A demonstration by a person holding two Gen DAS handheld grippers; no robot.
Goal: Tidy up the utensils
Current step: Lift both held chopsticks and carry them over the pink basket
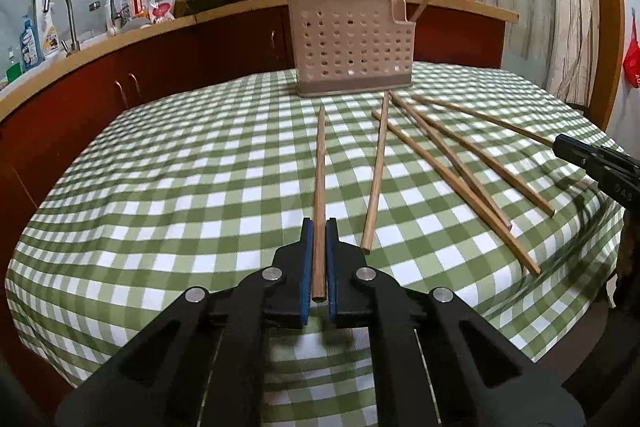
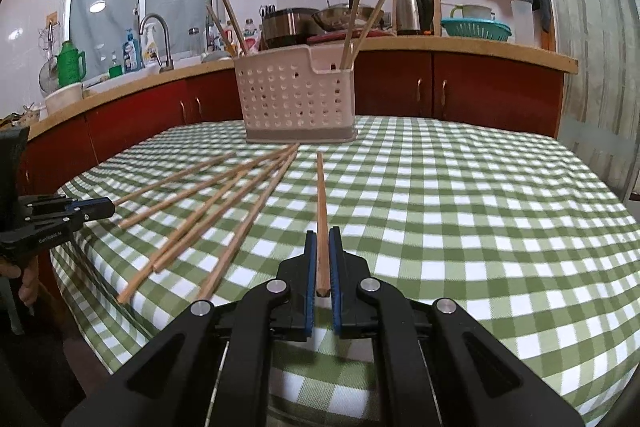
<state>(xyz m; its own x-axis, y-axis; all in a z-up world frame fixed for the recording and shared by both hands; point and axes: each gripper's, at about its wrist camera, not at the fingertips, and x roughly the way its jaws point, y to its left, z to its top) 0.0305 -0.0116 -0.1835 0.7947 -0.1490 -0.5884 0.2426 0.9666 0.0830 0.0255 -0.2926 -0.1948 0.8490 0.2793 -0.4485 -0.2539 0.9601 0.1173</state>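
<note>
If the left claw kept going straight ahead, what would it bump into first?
Probably the checked tablecloth, since the left claw tilts down; beyond stands the utensil holder. Depth is unclear.

Both grippers are matte black, angular linkages with triangular cut-outs and round silver pivot pins. The left gripper and right gripper carry blue pads inside their fingers; small white lettering marks the side.
</note>
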